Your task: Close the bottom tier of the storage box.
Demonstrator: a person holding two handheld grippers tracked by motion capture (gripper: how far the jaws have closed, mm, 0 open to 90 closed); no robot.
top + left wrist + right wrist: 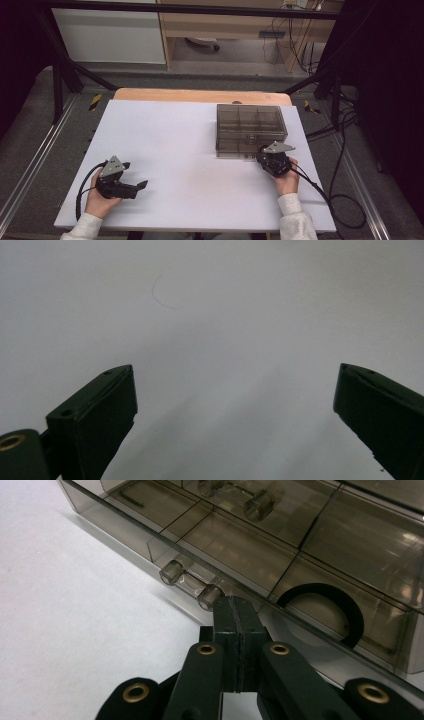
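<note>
Table (190,150) white, on grey floor (30,150), surroundings perhaps dark.

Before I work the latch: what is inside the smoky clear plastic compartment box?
Inside the smoky clear plastic compartment box, a black ring lies in the compartment nearest the shut right gripper. The other compartments look empty; glare hides some.

High view: fixed overhead, person's side, faces forward-down, whole table (190,150) in frame. Left gripper view: rides left hand-held gripper (235,405), close on bare table surface. Right gripper view: rides right hand-held gripper (239,617), very close at smoky compartment box (310,545) front edge. Box shared with high view.
</note>
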